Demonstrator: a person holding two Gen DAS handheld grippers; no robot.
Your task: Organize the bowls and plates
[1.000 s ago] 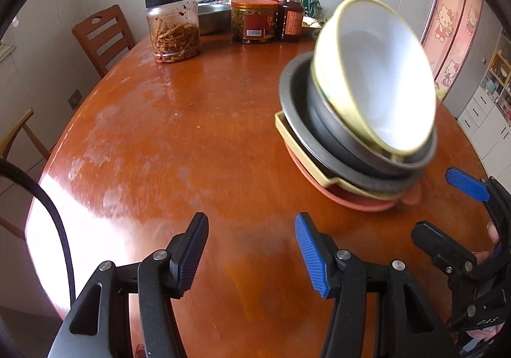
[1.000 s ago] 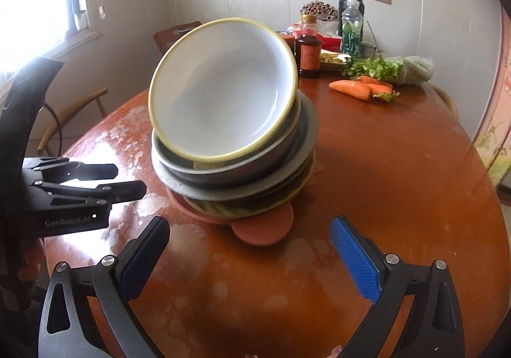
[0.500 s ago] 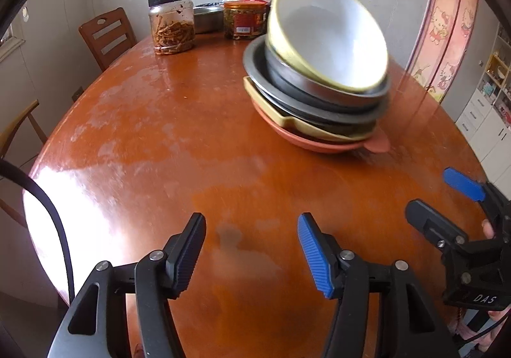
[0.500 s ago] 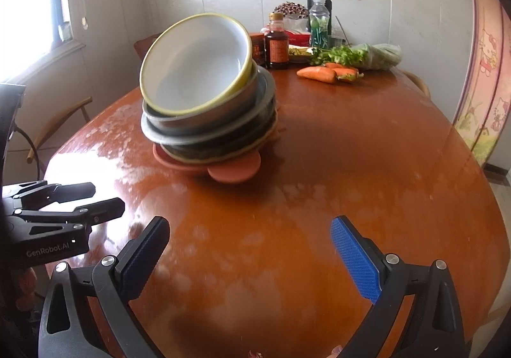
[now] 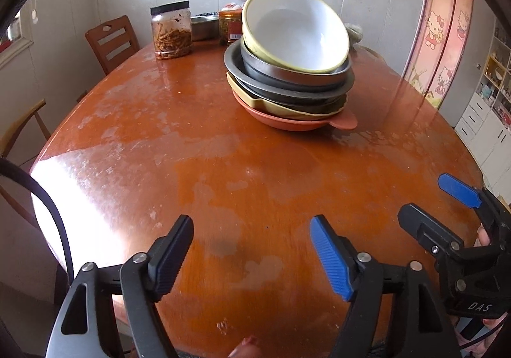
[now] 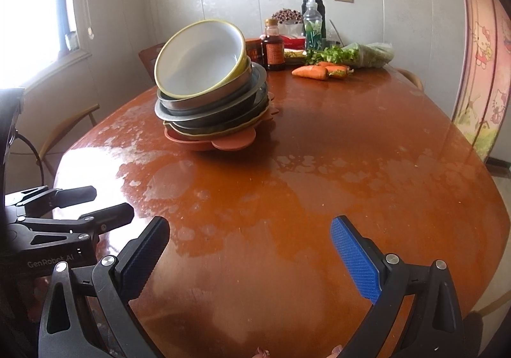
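Left wrist view: left gripper [image 5: 250, 257] open, empty, above the near edge of the tabletop [image 5: 127, 140]; stack [image 5: 290, 80] toward the far edge, white bowl [image 5: 295, 33] tilted on top.
Right wrist view: right gripper [image 6: 249, 251] open, empty; stack [image 6: 212, 102] toward the far left.
Advice: the bowl probably sits loose; level it gently, steadying the plates.

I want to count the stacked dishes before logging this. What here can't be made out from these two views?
- Stack count: lower dishes show only rims in both views, nested under the tilted yellow-rimmed bowl.
- Orange plate: mostly covered by the stack above it.
- Jar behind the stack, left wrist view: label too small.
- Bottles, right wrist view: labels too small.
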